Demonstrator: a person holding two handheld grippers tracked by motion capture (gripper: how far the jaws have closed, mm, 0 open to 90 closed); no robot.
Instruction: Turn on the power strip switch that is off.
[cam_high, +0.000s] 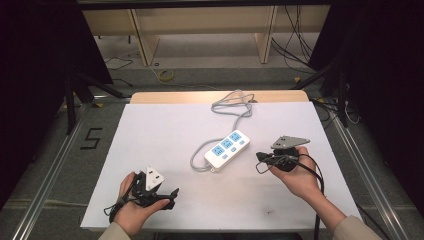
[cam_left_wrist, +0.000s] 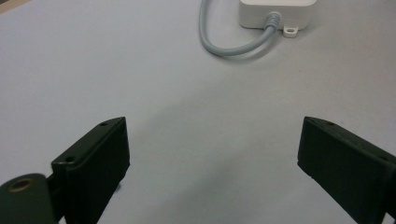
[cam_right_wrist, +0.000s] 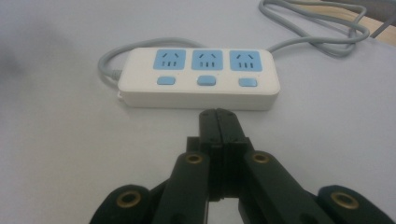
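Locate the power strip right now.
In the high view the power strip lies flat near the middle of the white table, slightly right of centre, just left of the right gripper. Its grey cord runs to the far edge.

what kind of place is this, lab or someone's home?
Likely a lab recording rig: a white-covered table framed by aluminium rails, black curtains at both sides, loose cables on the floor behind.

I see a smooth white plastic power strip (cam_right_wrist: 199, 79) with a grey rubbery cord (cam_high: 231, 106) on a matt white sheet (cam_high: 165, 135). My gripper jaws look like matt black plastic with brassy rivets.
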